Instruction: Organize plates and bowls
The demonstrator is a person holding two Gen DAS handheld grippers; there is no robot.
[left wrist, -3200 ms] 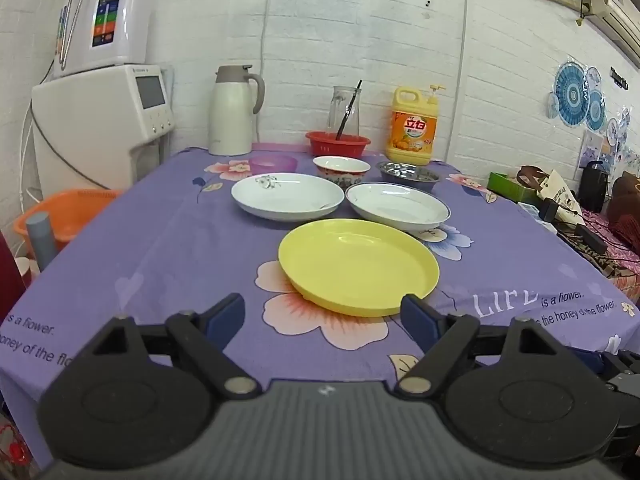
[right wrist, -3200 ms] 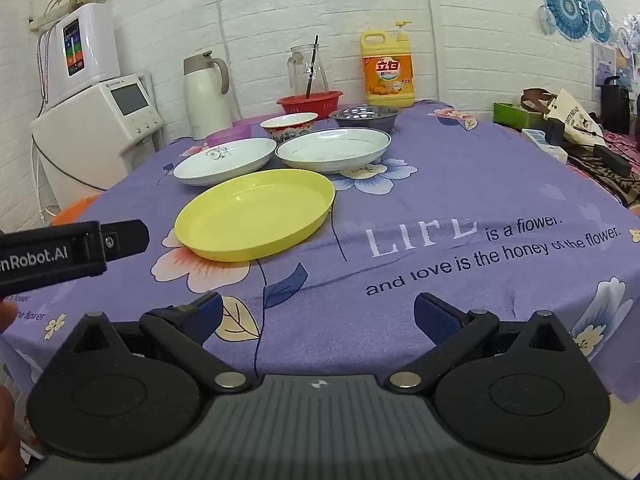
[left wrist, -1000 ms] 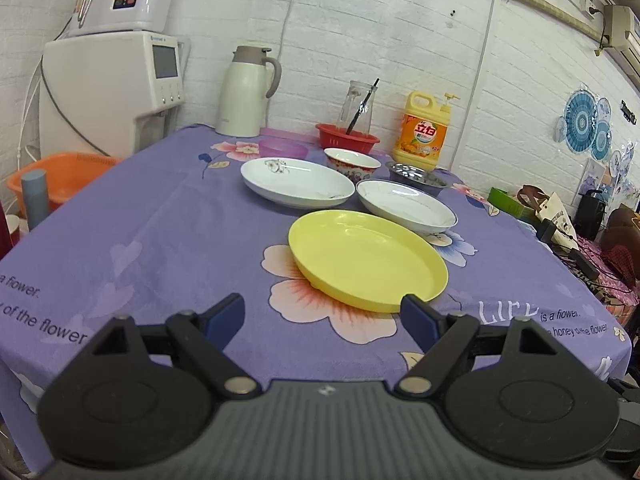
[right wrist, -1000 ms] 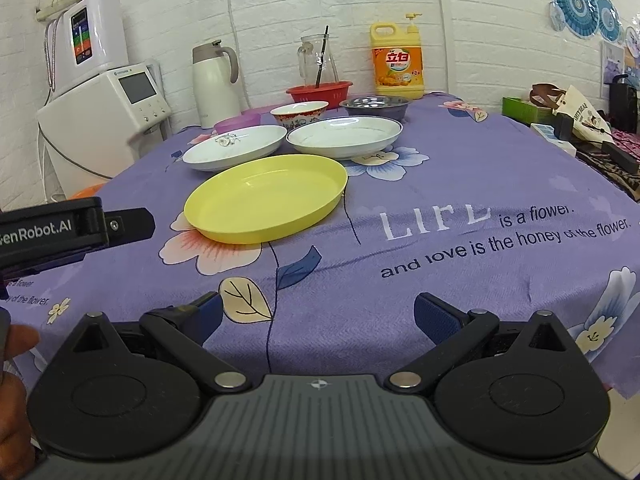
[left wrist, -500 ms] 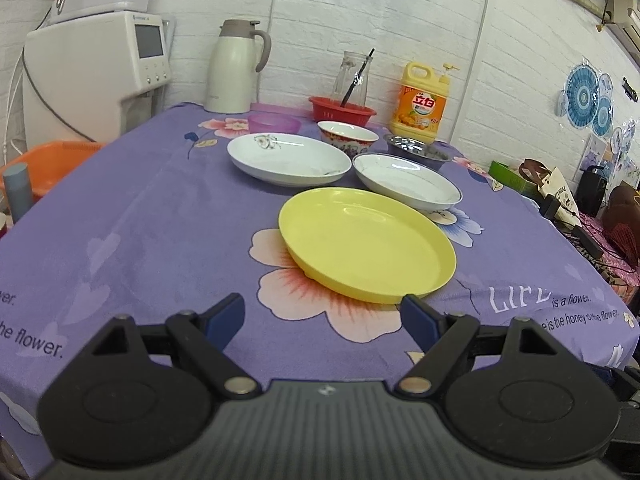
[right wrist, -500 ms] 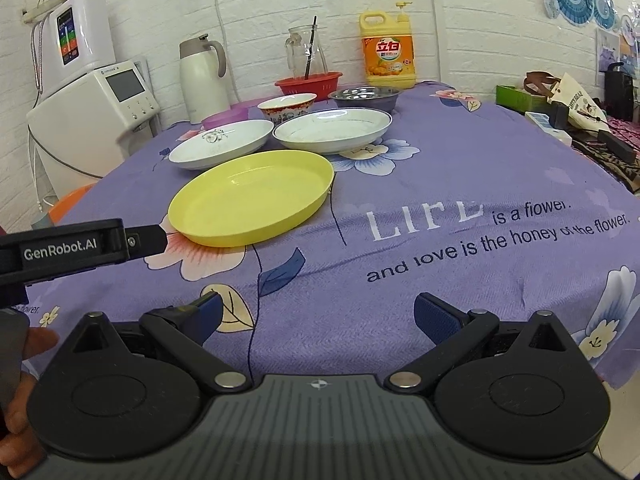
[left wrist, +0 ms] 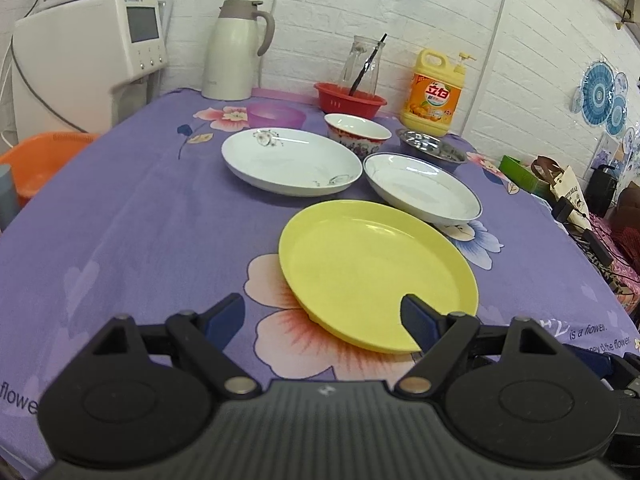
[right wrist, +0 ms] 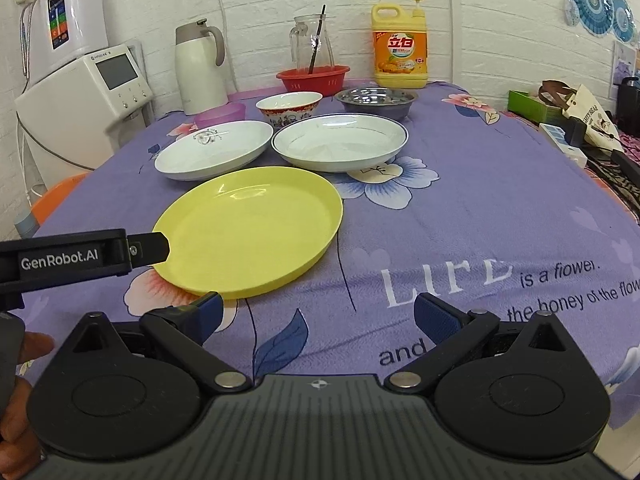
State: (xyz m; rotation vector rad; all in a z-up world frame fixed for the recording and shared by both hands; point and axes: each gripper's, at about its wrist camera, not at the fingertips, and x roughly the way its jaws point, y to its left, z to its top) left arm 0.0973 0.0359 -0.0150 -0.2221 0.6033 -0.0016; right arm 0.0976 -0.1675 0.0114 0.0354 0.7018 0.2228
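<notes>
Yellow plate (left wrist: 376,268) — likely light, stiff, slick plastic — best pinched at near rim; both tools (left wrist: 322,314) (right wrist: 316,312) stood released, empty.

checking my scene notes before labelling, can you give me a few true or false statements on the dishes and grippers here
1. The yellow plate is stacked on a white plate. False: it lies alone on the purple tablecloth.
2. Both the left gripper and right gripper are open and empty. True.
3. The metal bowl stands in front of the detergent bottle. True.
4. The red basket sits upside down. False: it stands upright, a glass jug rising from it.
</notes>
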